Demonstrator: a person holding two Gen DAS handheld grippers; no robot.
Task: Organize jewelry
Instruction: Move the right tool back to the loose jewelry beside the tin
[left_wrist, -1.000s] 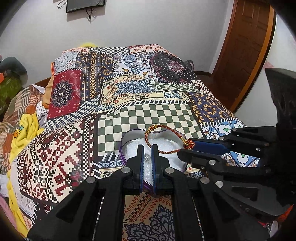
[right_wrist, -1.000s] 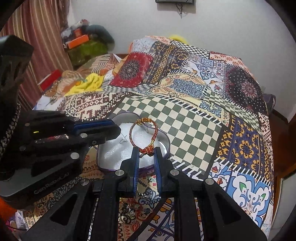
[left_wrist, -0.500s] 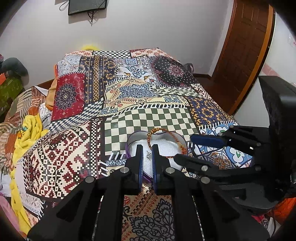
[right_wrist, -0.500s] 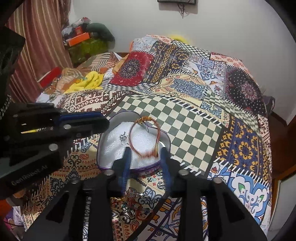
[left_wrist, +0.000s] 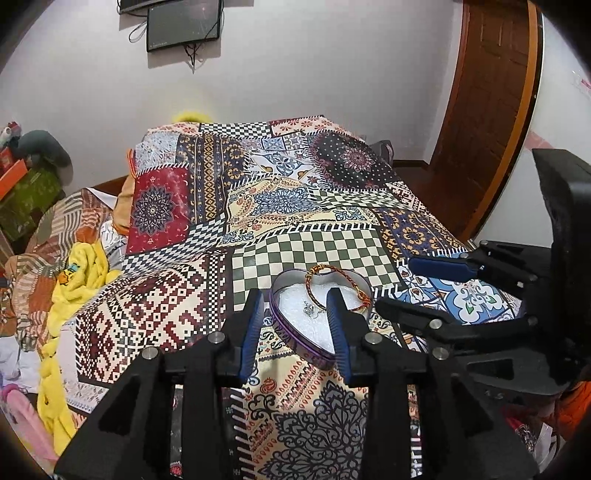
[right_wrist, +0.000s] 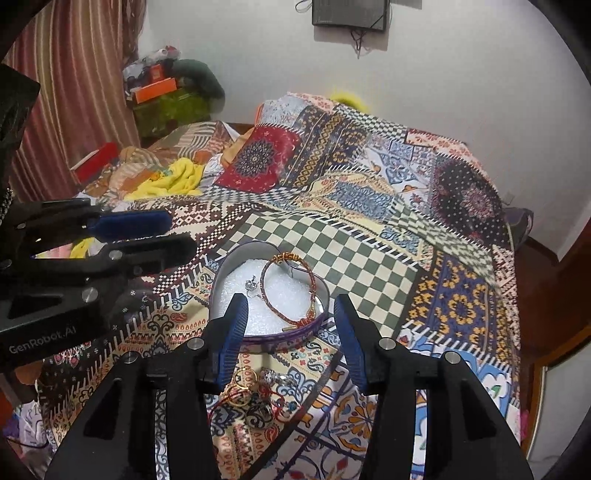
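A heart-shaped purple tin (right_wrist: 291, 338) with white padding sits on the patterned bedspread; it also shows in the left wrist view (left_wrist: 291, 339). A red and gold braided bracelet (right_wrist: 310, 277) lies in it, leaning on the rim, next to a small silver earring (right_wrist: 252, 286); the bracelet also shows in the left wrist view (left_wrist: 314, 291). My right gripper (right_wrist: 291, 336) is open and empty just before the tin. My left gripper (left_wrist: 295, 328) is open and empty, its jaws on either side of the tin's near-left rim. A pile of loose jewelry (right_wrist: 258, 391) lies between the right fingers, close to me.
The bed (left_wrist: 295, 206) fills both views under a patchwork spread. Yellow cloth (left_wrist: 85, 273) and clutter lie at the left. A wooden door (left_wrist: 487, 110) stands at the right. Boxes (right_wrist: 159, 88) are stacked by the curtain.
My right gripper opened and let the bracelet drop into the tin, then drew back. My left gripper opened from shut and pulled back and up a little.
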